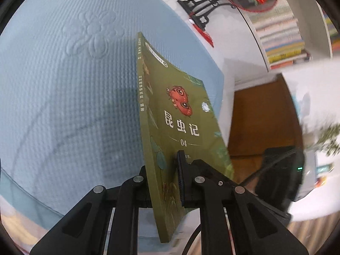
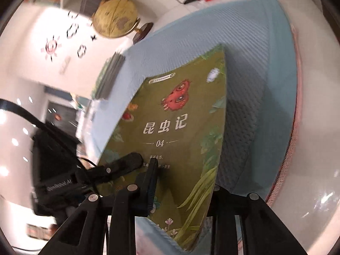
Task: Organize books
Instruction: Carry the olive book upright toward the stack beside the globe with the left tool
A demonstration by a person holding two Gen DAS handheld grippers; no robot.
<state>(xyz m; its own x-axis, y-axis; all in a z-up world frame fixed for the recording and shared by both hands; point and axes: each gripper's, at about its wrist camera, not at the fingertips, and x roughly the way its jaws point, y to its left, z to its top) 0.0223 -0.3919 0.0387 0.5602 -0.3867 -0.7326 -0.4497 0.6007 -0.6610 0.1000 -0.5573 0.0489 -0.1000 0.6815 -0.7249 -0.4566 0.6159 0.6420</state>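
Observation:
A green book (image 1: 180,123) with a red insect and "04" on its cover stands nearly upright above the blue bed cover (image 1: 63,85). My left gripper (image 1: 162,166) is shut on its lower edge near the spine, one pad on the cover and the other finger behind the book. In the right wrist view the same green book (image 2: 180,127) is clamped by my right gripper (image 2: 184,175): the left pad presses on the cover and the right finger is hidden behind the book. One of the left gripper's fingers (image 2: 129,162) also touches the cover there.
A white bookshelf (image 1: 282,38) packed with books stands beyond the bed, beside a red ornament on a black stand (image 1: 212,6). A globe (image 2: 115,19) and a stack of thin books (image 2: 110,74) sit by the bed's far edge. A brown wooden panel (image 1: 261,116) lies to the right.

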